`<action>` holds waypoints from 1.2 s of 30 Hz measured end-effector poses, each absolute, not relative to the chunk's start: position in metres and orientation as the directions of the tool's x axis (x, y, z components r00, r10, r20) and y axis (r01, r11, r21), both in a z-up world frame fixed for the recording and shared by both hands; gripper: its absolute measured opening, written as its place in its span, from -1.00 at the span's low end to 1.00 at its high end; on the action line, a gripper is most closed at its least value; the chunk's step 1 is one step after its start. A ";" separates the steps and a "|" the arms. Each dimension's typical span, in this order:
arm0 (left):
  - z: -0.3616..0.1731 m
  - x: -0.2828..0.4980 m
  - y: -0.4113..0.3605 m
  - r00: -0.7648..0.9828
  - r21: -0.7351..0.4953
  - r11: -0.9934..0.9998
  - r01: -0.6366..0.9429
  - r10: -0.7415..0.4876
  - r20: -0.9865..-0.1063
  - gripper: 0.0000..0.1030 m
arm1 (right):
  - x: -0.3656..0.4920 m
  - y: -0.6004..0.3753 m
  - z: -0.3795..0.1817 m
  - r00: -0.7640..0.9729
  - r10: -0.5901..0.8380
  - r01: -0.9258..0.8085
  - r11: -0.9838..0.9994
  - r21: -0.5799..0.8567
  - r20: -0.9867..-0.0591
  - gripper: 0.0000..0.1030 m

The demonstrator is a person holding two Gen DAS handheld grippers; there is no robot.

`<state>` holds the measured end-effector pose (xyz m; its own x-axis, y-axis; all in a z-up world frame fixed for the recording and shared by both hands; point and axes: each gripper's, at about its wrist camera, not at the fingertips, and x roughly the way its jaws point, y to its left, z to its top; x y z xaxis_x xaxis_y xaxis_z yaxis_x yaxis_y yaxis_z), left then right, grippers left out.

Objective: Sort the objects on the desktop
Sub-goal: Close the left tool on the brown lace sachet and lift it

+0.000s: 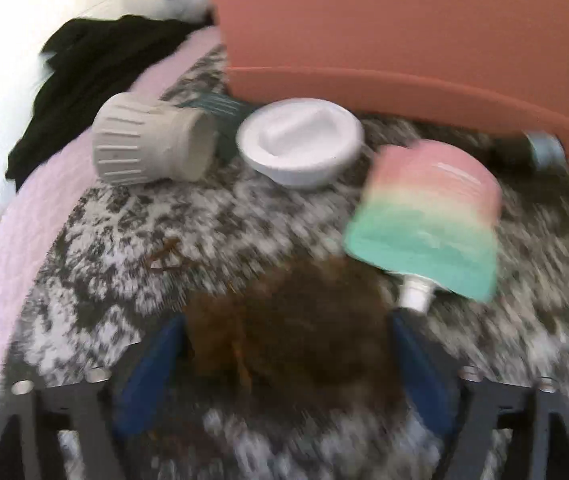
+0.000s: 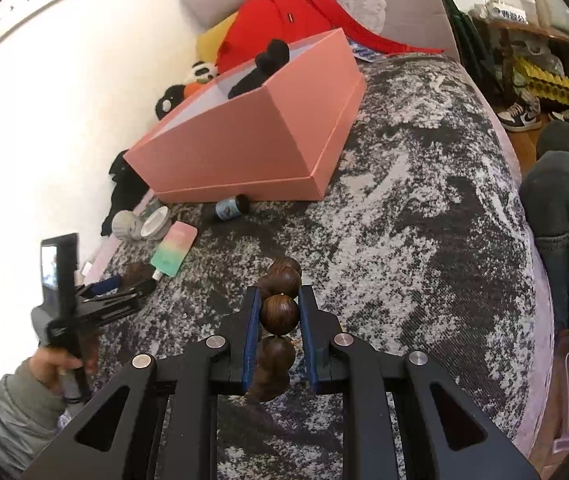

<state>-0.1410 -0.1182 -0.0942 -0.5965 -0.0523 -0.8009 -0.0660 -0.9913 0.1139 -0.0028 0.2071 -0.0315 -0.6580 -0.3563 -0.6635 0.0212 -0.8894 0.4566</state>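
My right gripper (image 2: 280,296) is shut on a string of large wooden beads (image 2: 279,314), one bead pinched between the blue pads and the rest hanging above the mottled grey bedspread (image 2: 404,220). My left gripper (image 1: 286,320) stands wide open over a blurred brown lump (image 1: 292,360) that fills the gap between its blue pads; the blur hides any contact. In the right wrist view the left gripper (image 2: 130,282) sits low at the left with that brown lump (image 2: 136,271). The pink box (image 2: 244,152) lies beyond.
Ahead of the left gripper lie a grey ribbed cap (image 1: 148,144), a white round lid (image 1: 300,140), a pastel pouch (image 1: 428,216) and a small dark bottle (image 2: 228,208) against the pink box (image 1: 404,40). Black cloth (image 1: 96,80) and wall lie left; a leg (image 2: 564,200) is at the right edge.
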 end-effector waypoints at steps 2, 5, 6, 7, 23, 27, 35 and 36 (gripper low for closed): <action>-0.092 -0.145 -0.123 -0.610 0.069 -0.996 -0.062 -0.017 -0.792 0.18 | -0.003 0.207 -0.032 -0.657 -0.358 0.021 -0.889 0.458 -0.663 -0.60; -0.088 -0.140 -0.120 -0.610 0.084 -0.992 -0.098 -0.007 -0.792 -0.87 | -0.003 0.206 -0.033 -0.658 -0.358 0.023 -0.889 0.458 -0.663 -0.60; -0.087 -0.138 -0.118 -0.603 0.082 -0.990 -0.114 0.004 -0.797 -0.88 | -0.004 0.206 -0.033 -0.658 -0.358 0.023 -0.889 0.458 -0.662 -0.60; -0.084 -0.133 -0.115 -0.596 0.077 -0.988 -0.137 0.020 -0.802 -0.89 | -0.004 0.206 -0.033 -0.659 -0.358 0.024 -0.889 0.458 -0.662 -0.60; 0.011 -0.055 -0.021 -0.632 0.048 -0.875 -0.481 0.309 -0.711 -0.88 | -0.001 0.205 -0.030 -0.661 -0.348 0.031 -0.898 0.440 -0.664 -0.60; 0.022 -0.041 -0.002 -0.620 0.053 -0.842 -0.537 0.351 -0.702 -0.88 | 0.001 0.206 -0.029 -0.663 -0.342 0.027 -0.900 0.434 -0.667 -0.60; 0.033 -0.027 0.004 -0.619 0.064 -0.830 -0.554 0.360 -0.698 -0.88 | 0.002 0.203 -0.026 -0.665 -0.341 0.045 -0.906 0.420 -0.664 -0.60; 0.033 -0.026 0.002 -0.618 0.063 -0.832 -0.551 0.356 -0.700 -0.88 | 0.002 0.203 -0.025 -0.666 -0.340 0.046 -0.907 0.419 -0.663 -0.60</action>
<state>-0.0262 0.0023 0.0333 -0.6184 0.3565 -0.7003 -0.5513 -0.8319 0.0634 0.0024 0.2028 -0.0255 -0.6665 -0.3402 -0.6634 0.0458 -0.9068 0.4190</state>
